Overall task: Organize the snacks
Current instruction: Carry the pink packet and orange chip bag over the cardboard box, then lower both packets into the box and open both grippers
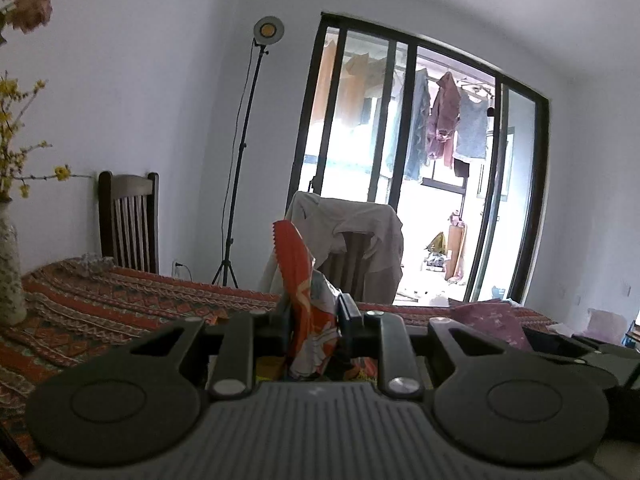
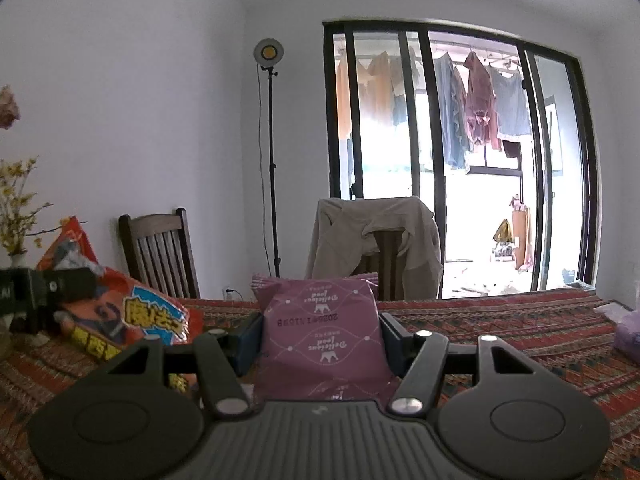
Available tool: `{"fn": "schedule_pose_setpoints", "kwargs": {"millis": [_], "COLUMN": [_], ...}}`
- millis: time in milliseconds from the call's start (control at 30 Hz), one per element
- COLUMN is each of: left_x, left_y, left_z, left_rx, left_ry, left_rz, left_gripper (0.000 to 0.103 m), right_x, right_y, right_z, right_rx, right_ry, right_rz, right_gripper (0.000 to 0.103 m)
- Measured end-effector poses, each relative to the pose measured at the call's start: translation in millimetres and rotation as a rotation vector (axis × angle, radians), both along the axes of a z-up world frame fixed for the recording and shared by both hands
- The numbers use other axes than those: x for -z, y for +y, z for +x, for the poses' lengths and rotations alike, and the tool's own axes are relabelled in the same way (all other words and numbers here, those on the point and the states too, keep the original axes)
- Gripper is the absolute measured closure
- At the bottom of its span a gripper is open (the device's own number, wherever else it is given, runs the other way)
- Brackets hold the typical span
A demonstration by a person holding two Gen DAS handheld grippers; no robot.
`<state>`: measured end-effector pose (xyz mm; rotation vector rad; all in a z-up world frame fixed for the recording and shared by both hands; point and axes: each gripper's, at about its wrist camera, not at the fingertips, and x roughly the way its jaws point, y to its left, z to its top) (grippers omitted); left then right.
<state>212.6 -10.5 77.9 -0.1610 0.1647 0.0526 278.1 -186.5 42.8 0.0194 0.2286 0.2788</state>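
My left gripper (image 1: 312,312) is shut on an orange snack bag (image 1: 306,292), held edge-on and upright above the patterned tablecloth (image 1: 120,304). In the right wrist view the same orange bag (image 2: 132,316) shows at the left, with the left gripper (image 2: 60,284) clamped on it. My right gripper (image 2: 320,332) is shut on a purple snack bag (image 2: 320,328), held upright between the fingers above the table. The purple bag also shows in the left wrist view (image 1: 490,320) at the right.
The table carries a red patterned cloth (image 2: 520,328). A vase of yellow flowers (image 1: 10,272) stands at the left. Two wooden chairs (image 2: 160,252) stand behind the table, one draped with a beige jacket (image 2: 376,228). A lamp stand (image 2: 272,160) and glass balcony doors are behind.
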Motion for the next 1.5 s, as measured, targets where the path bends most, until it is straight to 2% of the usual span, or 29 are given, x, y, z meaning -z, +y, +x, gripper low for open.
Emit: {"fn": "schedule_pose_setpoints", "kwargs": {"millis": [167,367,700,767,800,833,867,900,967,1033,1233,1500], "left_x": [11,39,56,58,59,59,59,59,58,57,60,60], "left_y": [8,19,27,26,25,26,26,27,27,24,20,22], "left_z": [39,63,64,64,64,64,63,63,59,55,54,54], "left_rx": [-0.027,-0.018,0.010,0.010,0.000,-0.005,-0.008,-0.017,-0.064,-0.120,-0.136,-0.156], "left_ry": [0.022,0.092,0.122,0.121,0.120,0.119,0.116,0.116,0.095,0.073,0.089,0.096], "left_rz": [-0.022,-0.050,-0.061,-0.058,-0.053,-0.052,-0.057,-0.064,-0.062,-0.041,-0.015,-0.022], "left_gripper": [0.079,0.079,0.079,0.070,0.066,0.054,0.043,0.034,0.000,0.000,0.000,0.000], "right_x": [15,35,45,45,45,46,46,45,45,46,46,48], "right_y": [8,8,7,5,3,2,1,0,-2,-3,-3,-6], "right_z": [36,46,43,40,38,37,35,34,34,34,36,36], "right_rx": [0.017,0.005,-0.013,-0.022,-0.026,-0.025,-0.023,-0.022,-0.019,-0.012,0.006,0.015], "right_ry": [0.031,0.055,0.089,0.078,0.073,0.068,0.062,0.059,0.062,0.065,0.084,0.101], "right_rz": [0.025,0.004,0.016,0.023,0.030,0.034,0.035,0.035,0.041,0.043,0.037,0.051], "right_gripper": [0.042,0.042,0.042,0.039,0.030,0.015,0.009,0.008,0.000,0.000,0.000,0.000]}}
